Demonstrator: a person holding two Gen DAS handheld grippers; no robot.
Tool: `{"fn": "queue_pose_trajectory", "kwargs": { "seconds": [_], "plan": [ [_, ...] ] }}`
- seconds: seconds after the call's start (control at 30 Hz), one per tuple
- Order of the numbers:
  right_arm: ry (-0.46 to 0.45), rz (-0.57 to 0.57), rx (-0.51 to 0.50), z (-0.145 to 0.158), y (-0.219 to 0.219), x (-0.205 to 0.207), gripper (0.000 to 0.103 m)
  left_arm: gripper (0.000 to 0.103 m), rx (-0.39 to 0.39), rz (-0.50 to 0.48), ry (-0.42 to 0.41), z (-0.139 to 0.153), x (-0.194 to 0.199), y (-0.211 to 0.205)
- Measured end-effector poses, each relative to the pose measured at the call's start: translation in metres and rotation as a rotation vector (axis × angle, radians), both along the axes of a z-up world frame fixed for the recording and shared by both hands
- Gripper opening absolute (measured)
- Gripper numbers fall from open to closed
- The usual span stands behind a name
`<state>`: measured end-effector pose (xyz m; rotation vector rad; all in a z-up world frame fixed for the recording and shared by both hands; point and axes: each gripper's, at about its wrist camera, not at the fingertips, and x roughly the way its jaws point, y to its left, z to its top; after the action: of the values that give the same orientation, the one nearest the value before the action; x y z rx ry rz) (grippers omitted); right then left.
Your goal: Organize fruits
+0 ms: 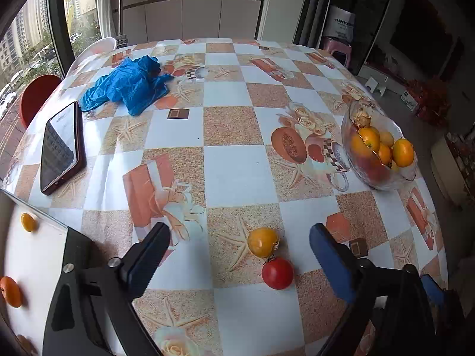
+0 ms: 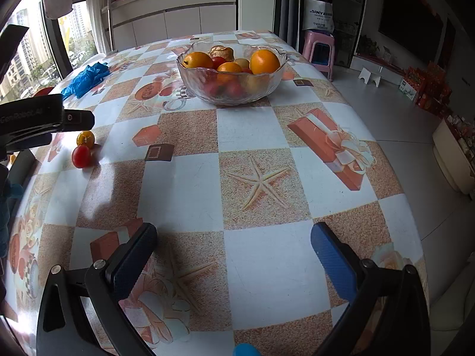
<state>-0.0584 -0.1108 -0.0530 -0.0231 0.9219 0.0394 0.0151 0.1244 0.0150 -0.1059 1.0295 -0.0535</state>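
Jaws of the left gripper [image 1: 240,247] stand spread, with the small round yellow tomato [image 1: 263,241] between them on the table but neither pad touching it. The small round red tomato [image 1: 277,273] sits just behind it, touching or all but touching at the stems. That closeness looks like the main risk: a squeeze could catch both fruits, or a pad could nudge the red one and send it rolling over the slick checked tablecloth [image 1: 234,166] toward the near edge. Both are smooth and round, so an off-centre pinch would likely squirt the yellow one out sideways.

The right gripper [image 2: 234,244] is also spread and holds nothing, hovering over a bare patch of cloth.

Further out, the clear ribbed glass bowl [image 2: 207,95], well apart from the two loose tomatoes, already holds oranges, small red fruits and a brownish dried-looking one, heaped near the rim; another fruit dropped on top might roll off.

At the left gripper's left lies a white board [image 1: 35,255] with three small orange and yellow fruits on it. A dark smartphone in a red case [image 1: 61,148] and a crumpled blue plastic bag [image 1: 130,86] lie farther off, clear of the path to the bowl. Nothing stands between the tomatoes and the bowl.
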Motion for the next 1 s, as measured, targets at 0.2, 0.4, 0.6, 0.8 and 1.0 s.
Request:
{"fn": "queue_pose_trajectory", "kwargs": {
  "seconds": [0.2,0.4,0.6,0.8,1.0],
  "plan": [
    [0.0,0.0,0.0,0.0,0.0,0.0,0.103,0.032,0.054,-0.069,0.014,-0.011,0.003,-0.015],
    [0.0,0.0,0.0,0.0,0.0,0.0,0.103,0.028,0.02,-0.16,-0.022,-0.011,-0.024,-0.027],
    [0.0,0.0,0.0,0.0,0.0,0.0,0.103,0.028,0.055,-0.262,-0.068,-0.011,-0.083,-0.04],
    [0.0,0.0,0.0,0.0,0.0,0.0,0.103,0.03,0.084,-0.242,-0.105,-0.011,-0.128,-0.025],
    [0.0,0.0,-0.001,0.0,0.0,0.0,0.103,0.1,0.101,-0.11,-0.112,-0.018,-0.135,0.01]
  ]
}}
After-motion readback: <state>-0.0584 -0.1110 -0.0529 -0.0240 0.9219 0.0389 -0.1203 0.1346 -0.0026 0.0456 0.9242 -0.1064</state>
